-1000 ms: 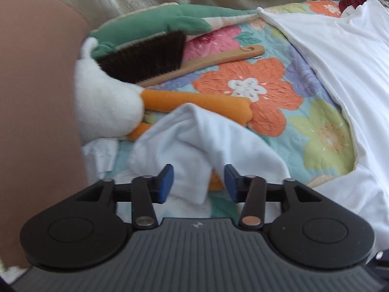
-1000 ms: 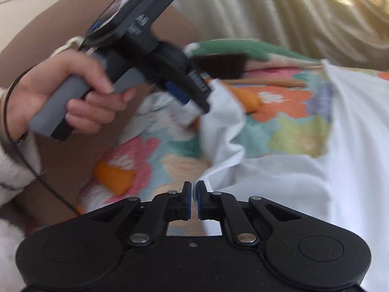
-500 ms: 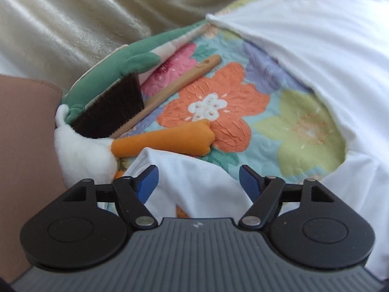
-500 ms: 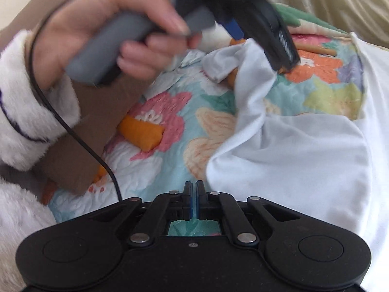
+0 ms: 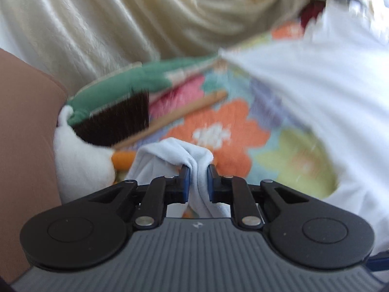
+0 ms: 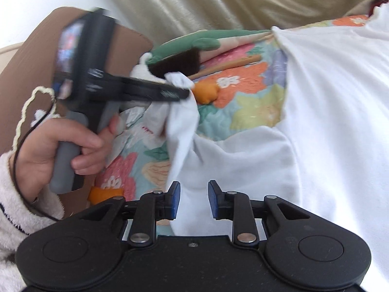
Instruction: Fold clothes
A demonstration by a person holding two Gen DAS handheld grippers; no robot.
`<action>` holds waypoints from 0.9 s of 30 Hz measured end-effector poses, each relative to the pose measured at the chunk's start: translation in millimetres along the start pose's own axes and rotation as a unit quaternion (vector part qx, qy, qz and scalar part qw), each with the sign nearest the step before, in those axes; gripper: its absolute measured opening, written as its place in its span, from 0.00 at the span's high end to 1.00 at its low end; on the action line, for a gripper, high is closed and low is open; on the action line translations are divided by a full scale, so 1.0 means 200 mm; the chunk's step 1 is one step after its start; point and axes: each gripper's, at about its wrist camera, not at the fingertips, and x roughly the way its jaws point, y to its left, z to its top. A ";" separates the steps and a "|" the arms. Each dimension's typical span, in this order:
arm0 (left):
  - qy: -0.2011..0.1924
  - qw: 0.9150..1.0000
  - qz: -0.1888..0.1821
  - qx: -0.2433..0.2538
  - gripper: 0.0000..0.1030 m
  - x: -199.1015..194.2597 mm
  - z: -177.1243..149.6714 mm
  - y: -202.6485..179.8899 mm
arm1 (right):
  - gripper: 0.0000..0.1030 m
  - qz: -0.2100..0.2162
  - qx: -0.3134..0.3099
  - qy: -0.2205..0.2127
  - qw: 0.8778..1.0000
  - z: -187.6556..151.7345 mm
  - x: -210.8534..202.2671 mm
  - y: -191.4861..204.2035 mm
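Observation:
A white garment (image 5: 316,97) lies spread over a floral quilt (image 5: 218,126). One corner of it is bunched into a fold (image 5: 175,150), which rises between the pads of my left gripper (image 5: 198,170). Those jaws are closing and the pads press on the cloth. In the right wrist view the left gripper (image 6: 187,92) holds that corner (image 6: 182,112) lifted off the quilt, a hand (image 6: 60,150) around its handle. My right gripper (image 6: 194,189) is at the garment's (image 6: 328,97) near edge. Its jaws are opening, with white cloth lying in the gap and the pads apart from it.
A dark-bristled brush (image 5: 116,119) with a wooden handle lies on the quilt beside a white and green plush toy (image 5: 82,160). A brown board (image 5: 24,133) stands at the left. Cream fabric (image 5: 121,24) hangs behind. Dark clothing (image 5: 311,14) sits at the far right.
The left jaws spread wide, then closed on the bunched white corner. The right jaws went from shut to parted. Both views have swung and the left one is blurred.

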 end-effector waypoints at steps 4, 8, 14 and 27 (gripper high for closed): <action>-0.094 0.987 -0.084 -0.102 0.86 -0.19 0.01 0.18 | 0.68 0.006 0.038 -0.015 0.999 0.00 -0.03 -0.06; -0.093 0.959 -0.150 -0.222 0.80 -0.23 -0.10 0.35 | 0.66 0.028 0.080 -0.036 0.996 0.00 -0.06 -0.11; 0.150 0.975 0.048 -0.158 0.82 0.15 -0.28 0.29 | 0.63 0.022 0.097 -0.032 0.995 -0.02 -0.06 -0.13; -0.036 0.999 0.020 0.017 0.07 -0.10 -0.04 -0.05 | 0.60 0.008 0.052 0.070 0.996 -0.07 0.16 -0.12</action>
